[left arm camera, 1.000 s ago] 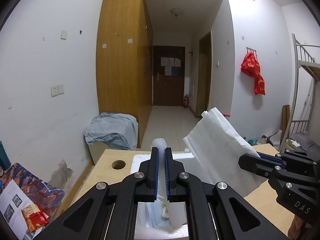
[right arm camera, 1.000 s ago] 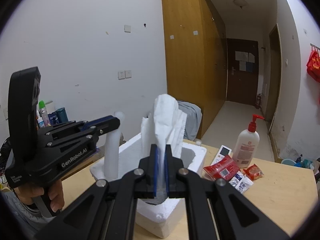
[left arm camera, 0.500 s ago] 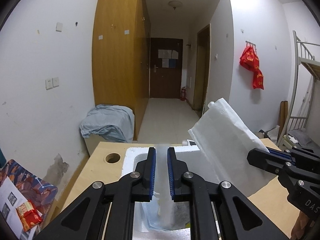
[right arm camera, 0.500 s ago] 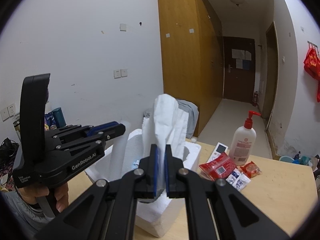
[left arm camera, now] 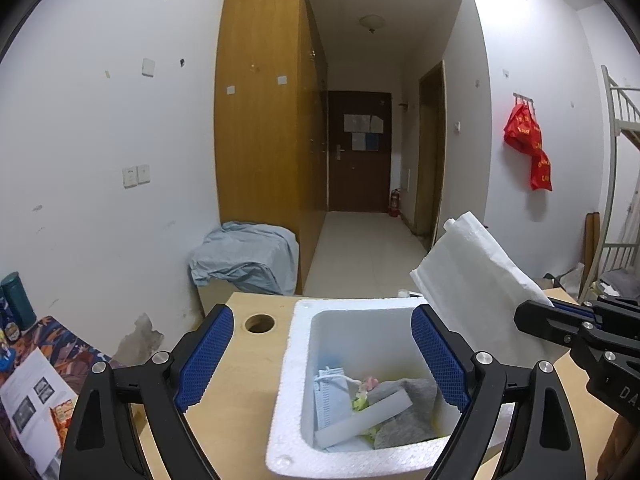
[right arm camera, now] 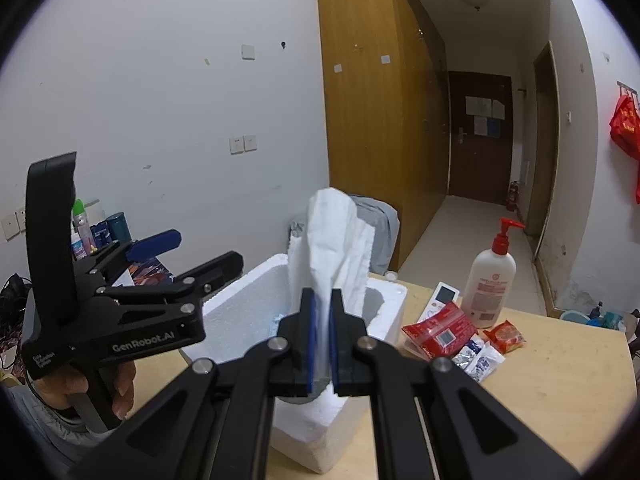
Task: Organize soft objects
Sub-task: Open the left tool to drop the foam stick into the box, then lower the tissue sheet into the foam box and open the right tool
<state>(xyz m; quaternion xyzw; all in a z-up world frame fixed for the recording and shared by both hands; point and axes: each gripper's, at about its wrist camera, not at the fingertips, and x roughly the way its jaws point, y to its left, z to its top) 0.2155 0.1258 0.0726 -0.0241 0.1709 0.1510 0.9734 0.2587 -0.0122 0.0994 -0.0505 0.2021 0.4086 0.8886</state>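
Inside the white polystyrene foam box (left arm camera: 296, 364) lie a long white foam strip (left arm camera: 362, 422), a grey cloth (left arm camera: 412, 412) and a pale blue ribbed piece (left arm camera: 332, 394), the strip leaning across the others. Over the box the left claw (left arm camera: 322, 354) has just been opening and now stands spread wide with nothing between its blue pads (left arm camera: 206, 354), so the drop looks finished. The step in hand seems to be the next deposit: the right claw (right arm camera: 321, 340), level and aimed slightly downward just beside the box, is pressed together on a white folded non-woven sheet (right arm camera: 334, 240) standing upright. That sheet probably must go down into the box, on the wooden counter (right arm camera: 552, 380), once the left claw clears.
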